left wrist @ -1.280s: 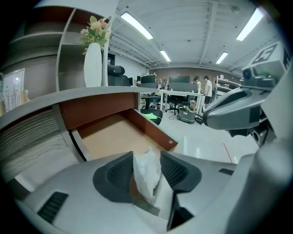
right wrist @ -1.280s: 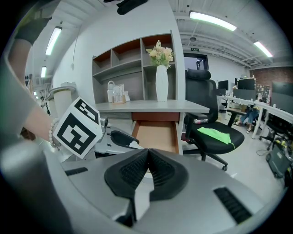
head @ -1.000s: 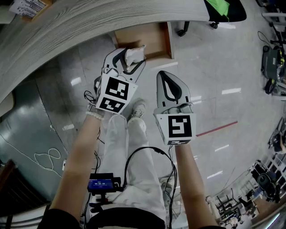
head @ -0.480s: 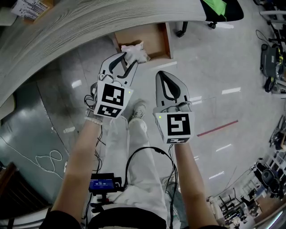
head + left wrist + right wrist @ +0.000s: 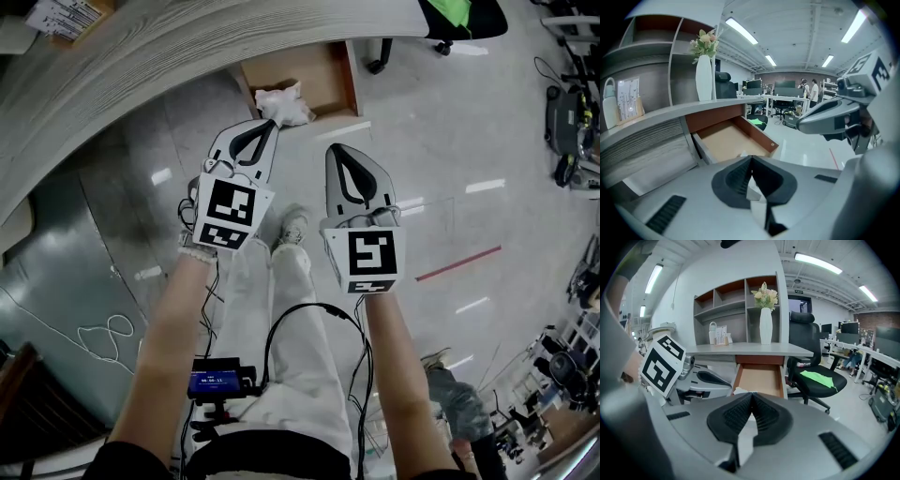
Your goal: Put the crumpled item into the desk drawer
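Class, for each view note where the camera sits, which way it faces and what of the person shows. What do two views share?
Head view: on the head, facing steeply down; forearms, legs, left gripper, right gripper, crumpled item in the open drawer.
Left gripper view: on the left gripper, facing the drawer along its just-closed, empty jaws; right gripper beside.
Right gripper view: along shut jaws toward the desk; left gripper beside.
Shared: all see the drawer.

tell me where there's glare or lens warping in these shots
Head view: strong fisheye, the straight desk edge bows into an arc, and the glossy floor carries white streaks of reflected light. Left gripper view: dark rounded corners, ceiling lights blown out to plain white. Right gripper view: same warping, the lines of the shelves curve.
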A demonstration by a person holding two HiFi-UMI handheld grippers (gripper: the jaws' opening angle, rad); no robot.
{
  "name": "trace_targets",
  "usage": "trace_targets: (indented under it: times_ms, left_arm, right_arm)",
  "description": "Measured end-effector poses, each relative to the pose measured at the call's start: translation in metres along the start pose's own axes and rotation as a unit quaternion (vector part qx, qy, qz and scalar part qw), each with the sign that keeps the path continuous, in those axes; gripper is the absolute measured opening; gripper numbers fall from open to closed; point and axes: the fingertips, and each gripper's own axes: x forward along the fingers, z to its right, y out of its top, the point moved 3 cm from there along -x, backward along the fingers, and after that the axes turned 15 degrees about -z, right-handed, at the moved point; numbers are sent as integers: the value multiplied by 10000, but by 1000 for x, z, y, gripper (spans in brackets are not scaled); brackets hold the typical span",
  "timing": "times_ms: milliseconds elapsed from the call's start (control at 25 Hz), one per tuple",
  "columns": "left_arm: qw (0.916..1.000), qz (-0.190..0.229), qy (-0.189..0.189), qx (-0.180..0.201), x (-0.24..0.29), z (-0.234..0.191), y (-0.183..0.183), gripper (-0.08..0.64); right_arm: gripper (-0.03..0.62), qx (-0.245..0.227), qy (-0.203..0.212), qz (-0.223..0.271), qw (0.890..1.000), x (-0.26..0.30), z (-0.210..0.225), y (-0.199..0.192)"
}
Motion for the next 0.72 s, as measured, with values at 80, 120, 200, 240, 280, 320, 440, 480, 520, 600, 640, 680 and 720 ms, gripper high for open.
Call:
trace_targets:
  times_ms: [80,120,200,240,280,320,440,480,520,600,640,680,720]
  left_arm:
    - [10000,-18,-72,-15,-7,3,-1,12]
    - [9999,-26,-110,-24,-11,5,-1,12]
    - [9998,-48,-166,-15,-20,9,-1,12]
    - [9998,-60,-176,1,-26,10,0,12]
    - [9998,-63,-173,12,-31,10,2,12]
    - [9998,-48,-167,13,-38,10,4,12]
    - [9999,41,-164,1,-58,11,13,11]
    - [9999,62,-162,3,-65,11,16,12]
    - [9998,82,-154,4,-71,11,18,12]
    - [9998,118,-130,-5,-83,10,22,12]
    - [9998,132,-118,-10,-89,10,24,12]
    - [9998,144,-109,-13,-95,10,26,12]
    - [9998,155,-102,-16,-101,11,28,12]
  right_arm:
    - [2,1,-19,4,10000,-3,-2,2]
    - [2,6,-28,0,10000,-5,-3,3]
    - [2,12,-43,-3,10000,-12,-6,7]
    - [2,3,-49,3,10000,-15,-8,9]
    - [2,-14,-51,14,10000,-18,-10,12]
    - [2,-33,-51,25,10000,-22,-13,15]
    - [2,-54,-70,31,10000,-35,-17,21]
    - [2,-47,-84,30,9999,-40,-19,22]
    - [2,-36,-100,34,9999,-44,-19,24]
    - [2,-13,-139,62,9999,-53,-20,29]
    - [2,-6,-165,76,9998,-58,-21,31]
    - [2,-6,-198,85,9998,-63,-21,33]
    - [2,-9,-235,88,9997,-69,-20,35]
